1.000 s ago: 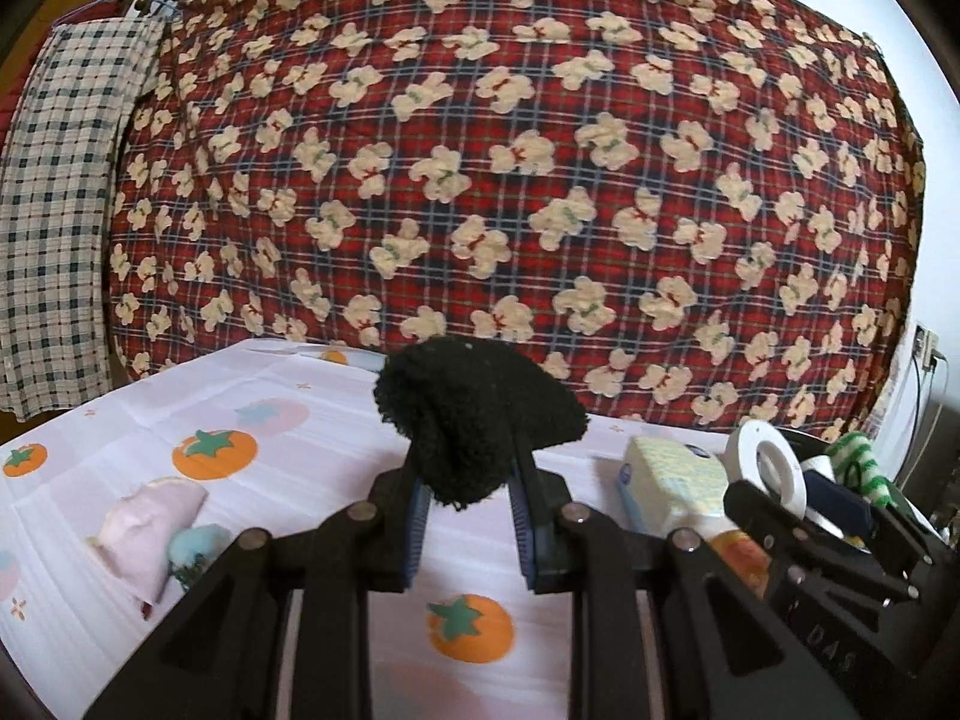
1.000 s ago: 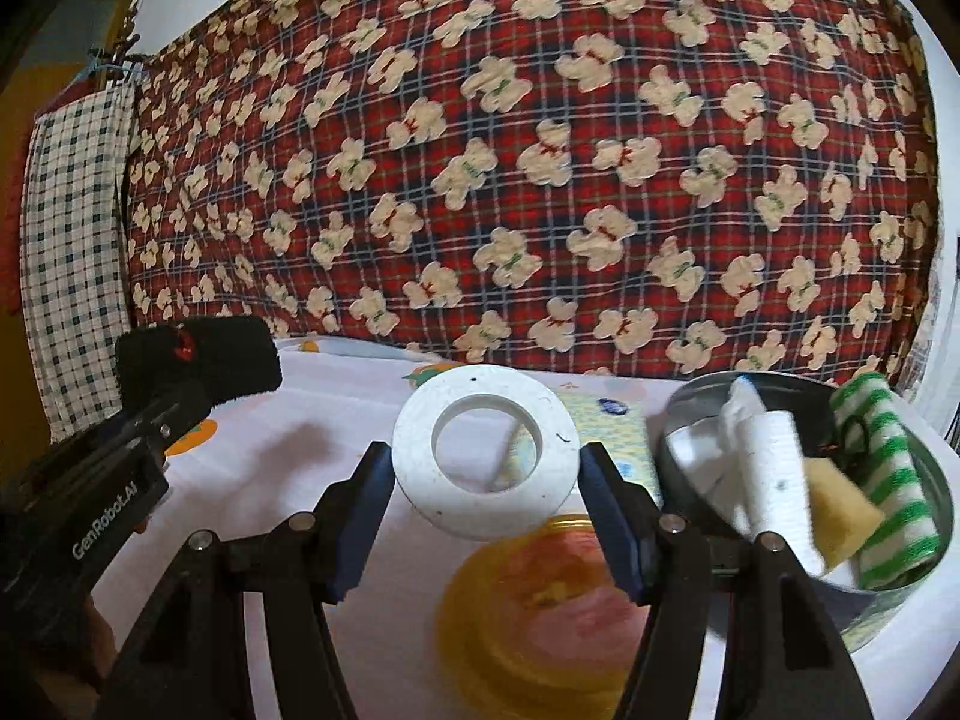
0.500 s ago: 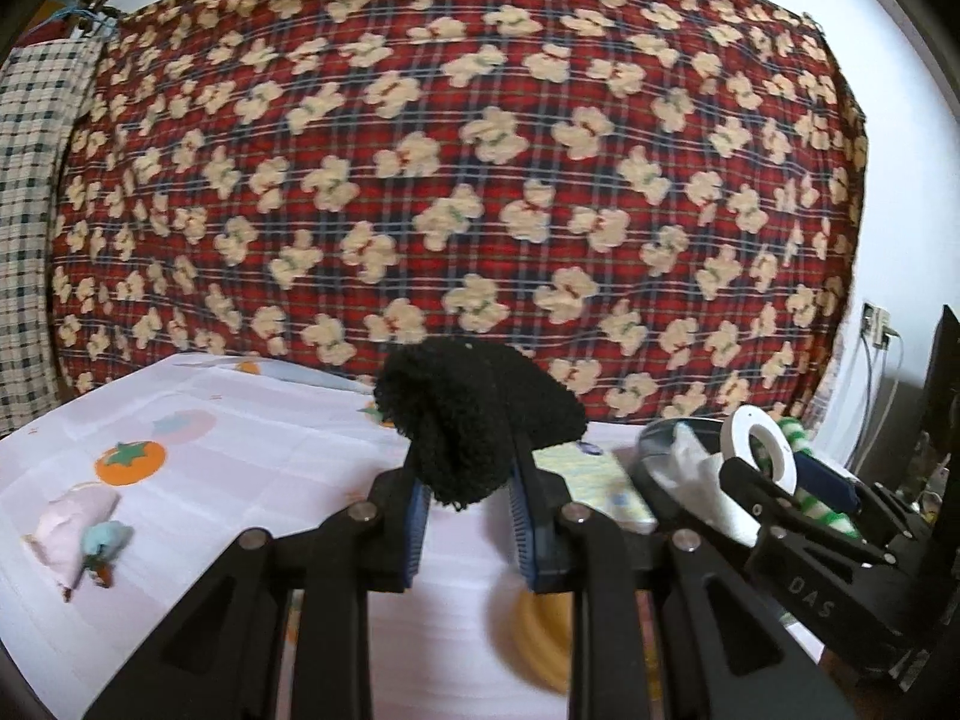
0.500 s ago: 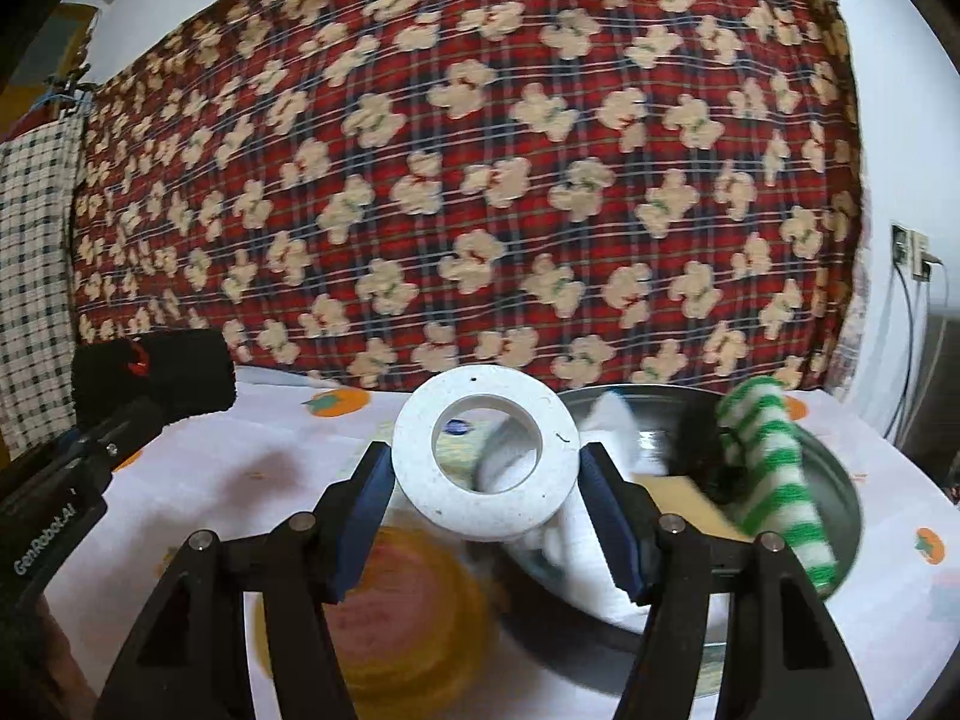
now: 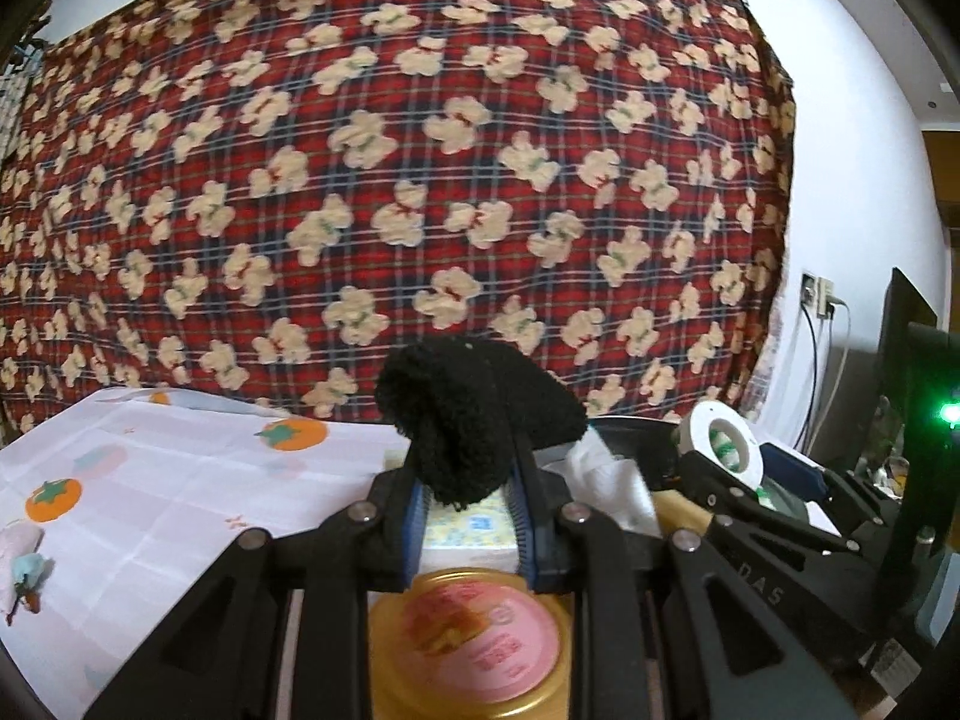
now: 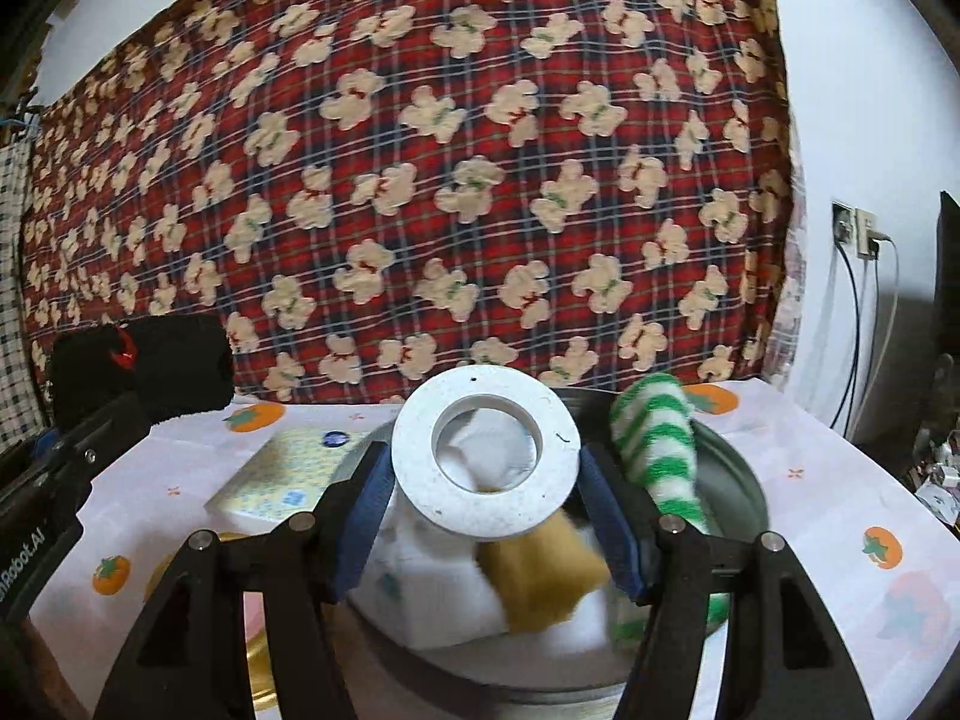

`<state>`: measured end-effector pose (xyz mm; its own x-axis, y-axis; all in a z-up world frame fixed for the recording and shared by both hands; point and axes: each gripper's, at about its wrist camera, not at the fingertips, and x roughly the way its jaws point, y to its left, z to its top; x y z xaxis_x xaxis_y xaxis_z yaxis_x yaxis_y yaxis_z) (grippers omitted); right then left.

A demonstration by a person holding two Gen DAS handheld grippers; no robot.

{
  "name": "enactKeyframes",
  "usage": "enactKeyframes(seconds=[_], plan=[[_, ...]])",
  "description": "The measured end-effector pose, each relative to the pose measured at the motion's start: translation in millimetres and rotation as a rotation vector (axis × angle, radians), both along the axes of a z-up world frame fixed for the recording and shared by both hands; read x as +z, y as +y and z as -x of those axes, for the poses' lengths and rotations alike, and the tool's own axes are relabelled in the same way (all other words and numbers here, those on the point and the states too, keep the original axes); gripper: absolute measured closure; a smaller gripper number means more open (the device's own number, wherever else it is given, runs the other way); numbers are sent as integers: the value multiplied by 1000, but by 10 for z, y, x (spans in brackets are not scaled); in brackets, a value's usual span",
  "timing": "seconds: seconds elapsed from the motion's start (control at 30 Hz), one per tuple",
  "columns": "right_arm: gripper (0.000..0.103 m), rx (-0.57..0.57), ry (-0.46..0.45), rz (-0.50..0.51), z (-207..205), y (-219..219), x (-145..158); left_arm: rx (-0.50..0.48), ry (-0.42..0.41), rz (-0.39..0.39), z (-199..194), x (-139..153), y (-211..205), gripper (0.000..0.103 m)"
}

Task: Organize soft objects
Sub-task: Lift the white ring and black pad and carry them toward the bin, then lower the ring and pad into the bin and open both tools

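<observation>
Grippers (image 5: 471, 513) (image 6: 486, 501) above crowded basin rim (image 6: 744, 480)

We are losing the yellow sponge (image 6: 543, 570) and striped cloth (image 6: 657, 450) to blur, and the gold-rimmed lid (image 5: 474, 636) is hiding partly behind our left gripper (image 5: 471, 516).

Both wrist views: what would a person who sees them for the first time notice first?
First, the red plaid blanket with cream bears fills the background. Next, the left gripper is shut on a black fuzzy sock, and the right gripper on a white ring. Under the ring, a metal bowl holds a green striped sock and a yellow sponge.
</observation>
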<state>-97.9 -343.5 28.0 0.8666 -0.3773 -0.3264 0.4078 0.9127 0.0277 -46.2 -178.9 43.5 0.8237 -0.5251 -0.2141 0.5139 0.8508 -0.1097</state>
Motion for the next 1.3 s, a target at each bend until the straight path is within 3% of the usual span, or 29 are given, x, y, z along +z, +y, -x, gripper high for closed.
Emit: enactKeyframes(seconds=[0.53, 0.87, 1.3], plan=[[37, -162, 19, -4, 61, -761, 23, -126, 6, -30, 61, -18, -728, 80], [37, -178, 41, 23, 33, -962, 19, -177, 35, -51, 23, -66, -1102, 80], [37, -190, 130, -10, -138, -1217, -86, -226, 141, -98, -117, -252, -1488, 80]])
